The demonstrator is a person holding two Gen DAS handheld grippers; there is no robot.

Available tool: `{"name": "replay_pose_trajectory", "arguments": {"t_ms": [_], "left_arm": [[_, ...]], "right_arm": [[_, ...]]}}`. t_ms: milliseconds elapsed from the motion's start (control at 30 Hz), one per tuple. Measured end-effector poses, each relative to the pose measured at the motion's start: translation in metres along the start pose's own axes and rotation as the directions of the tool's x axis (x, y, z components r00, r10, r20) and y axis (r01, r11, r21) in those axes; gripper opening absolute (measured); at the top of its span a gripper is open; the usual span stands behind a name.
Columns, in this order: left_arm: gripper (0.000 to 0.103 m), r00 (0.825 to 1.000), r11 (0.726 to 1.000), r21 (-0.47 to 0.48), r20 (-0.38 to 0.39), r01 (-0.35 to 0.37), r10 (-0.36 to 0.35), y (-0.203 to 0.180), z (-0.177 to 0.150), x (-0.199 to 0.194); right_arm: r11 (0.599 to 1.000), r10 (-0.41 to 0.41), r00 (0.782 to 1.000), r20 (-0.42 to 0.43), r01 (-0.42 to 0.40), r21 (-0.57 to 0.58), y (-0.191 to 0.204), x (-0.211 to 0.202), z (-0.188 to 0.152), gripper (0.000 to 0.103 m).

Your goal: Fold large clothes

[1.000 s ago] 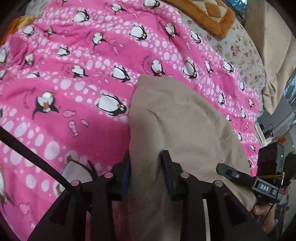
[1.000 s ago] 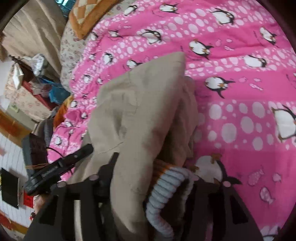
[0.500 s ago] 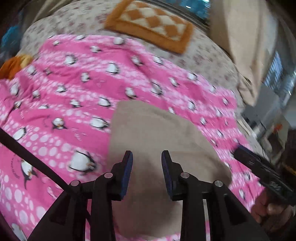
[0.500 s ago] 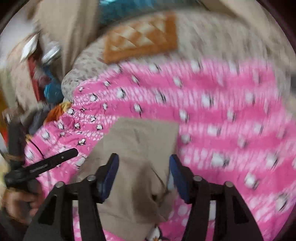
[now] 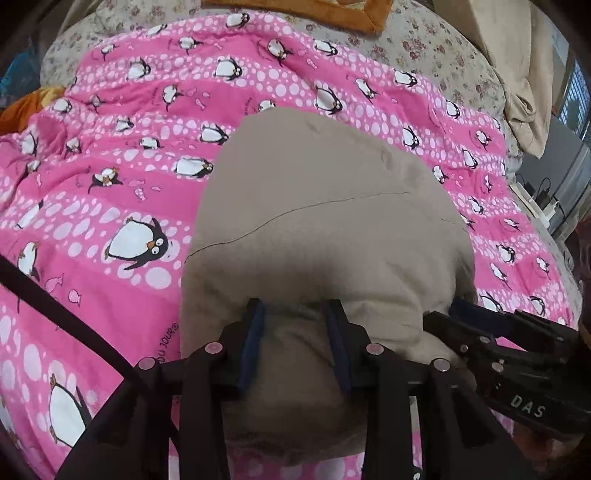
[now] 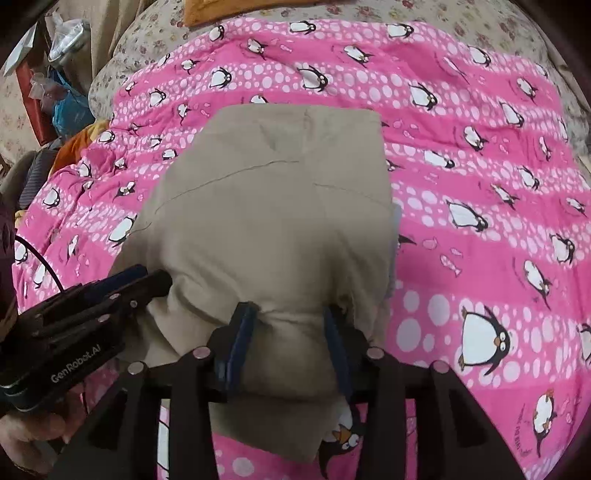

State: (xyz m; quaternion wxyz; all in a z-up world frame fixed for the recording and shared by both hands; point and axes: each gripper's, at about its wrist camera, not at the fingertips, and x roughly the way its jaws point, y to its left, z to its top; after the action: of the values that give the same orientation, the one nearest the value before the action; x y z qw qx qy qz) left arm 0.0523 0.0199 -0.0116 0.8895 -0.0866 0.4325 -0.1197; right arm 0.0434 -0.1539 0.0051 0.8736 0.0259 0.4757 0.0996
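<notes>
A beige garment [image 5: 325,221] lies folded into a thick rectangular bundle on a pink penguin blanket [image 5: 122,184]. It also shows in the right wrist view [image 6: 273,214]. My left gripper [image 5: 295,314] is open, its jaws straddling the bundle's near edge at the left side. My right gripper [image 6: 288,314] is open too, its jaws straddling the near edge at the right side. Each gripper shows in the other's view, the right one [image 5: 517,354] and the left one [image 6: 92,302], close beside the bundle.
The blanket covers a bed with a floral sheet [image 5: 443,48] and an orange checked cushion [image 5: 332,11] at the far end. An orange cloth [image 6: 74,144] and clutter [image 6: 55,74] lie off the bed's left side. A black cable [image 5: 66,317] crosses the left wrist view.
Both grippers let go of the garment, lifted away from the bed, and have come back down with open jaws around the bundle's near edge. The bundle now lies flatter.
</notes>
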Motion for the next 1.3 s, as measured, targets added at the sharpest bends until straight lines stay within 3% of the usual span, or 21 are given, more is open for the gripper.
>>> {"name": "replay_pose_trajectory", "arguments": {"t_ms": [100,233,600,867,1000,1100,1200,1300], "left_arm": [[0.021,1.000,1.000,0.009,0.017,-0.019,0.018,-0.005,-0.002,0.002],[0.023,1.000,1.000,-0.002,0.010,-0.027,0.027,-0.005,-0.001,0.002],[0.024,1.000,0.999,-0.031,-0.007,0.010,-0.010,0.000,0.001,0.001],[0.025,1.000,1.000,-0.023,-0.007,-0.005,0.005,-0.001,0.003,0.001],[0.040,0.997,0.999,-0.037,0.078,-0.004,0.007,0.002,0.002,-0.004],[0.050,0.997,0.995,-0.086,0.068,0.040,-0.034,0.005,0.005,-0.006],[0.054,0.994,0.988,-0.111,0.043,0.104,-0.099,0.007,0.006,-0.010],[0.054,0.999,0.997,-0.060,0.024,0.048,-0.047,-0.002,0.004,-0.021]], "right_arm": [[1.000,0.011,1.000,0.012,-0.010,-0.004,0.003,-0.003,-0.007,0.053],[0.999,0.031,0.999,0.018,-0.031,-0.024,0.013,-0.005,-0.006,0.074],[0.995,0.088,0.996,-0.028,-0.087,0.039,0.006,0.002,-0.005,0.082],[0.992,0.111,0.992,-0.060,-0.107,0.061,0.002,0.007,-0.005,0.085],[0.993,0.101,0.992,-0.071,-0.096,0.071,0.002,0.005,-0.005,0.085],[0.992,0.096,0.994,-0.052,-0.091,0.085,0.002,-0.005,-0.005,0.084],[0.998,0.024,1.000,-0.015,-0.023,0.059,0.008,-0.025,-0.009,0.084],[0.995,-0.088,0.995,0.047,0.086,0.043,0.012,-0.048,-0.019,0.084]]}}
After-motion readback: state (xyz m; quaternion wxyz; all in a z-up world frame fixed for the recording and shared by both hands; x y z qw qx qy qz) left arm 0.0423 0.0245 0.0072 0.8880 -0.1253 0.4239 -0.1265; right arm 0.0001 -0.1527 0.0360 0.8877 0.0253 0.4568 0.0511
